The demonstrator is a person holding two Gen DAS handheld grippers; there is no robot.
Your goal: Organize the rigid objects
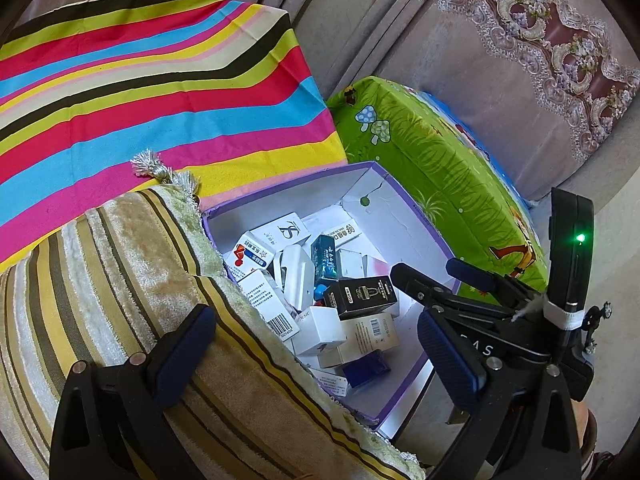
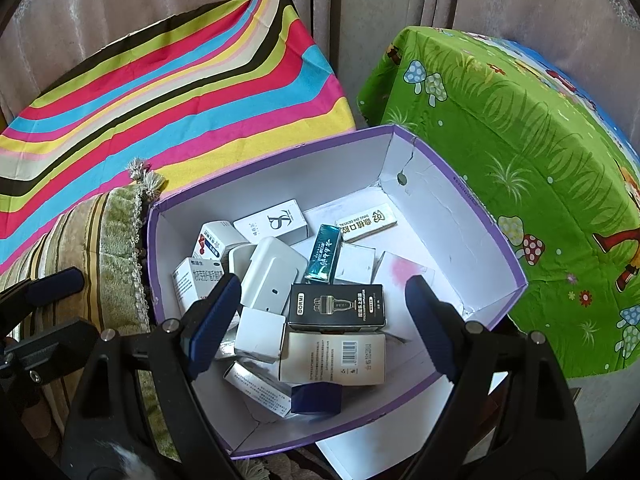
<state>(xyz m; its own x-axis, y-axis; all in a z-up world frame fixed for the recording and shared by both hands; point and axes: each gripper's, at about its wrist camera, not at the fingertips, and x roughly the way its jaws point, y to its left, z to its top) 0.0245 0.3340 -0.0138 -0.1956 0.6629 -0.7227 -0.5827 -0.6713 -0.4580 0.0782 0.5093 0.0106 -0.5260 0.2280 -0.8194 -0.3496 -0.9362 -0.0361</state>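
A purple-edged cardboard box sits between a striped cushion, a rainbow-striped cloth and a green cartoon-print cover. It is filled with a jumble of small packages. A black carton lies flat near the middle, its long side running across the box. A teal pack lies beyond it, its long side running away from the near wall. A white plastic case lies tilted beside them, and a barcoded white carton lies nearer. The right gripper hovers over the black carton, fingers spread, holding nothing. The left gripper stands wide open and empty above the cushion's edge.
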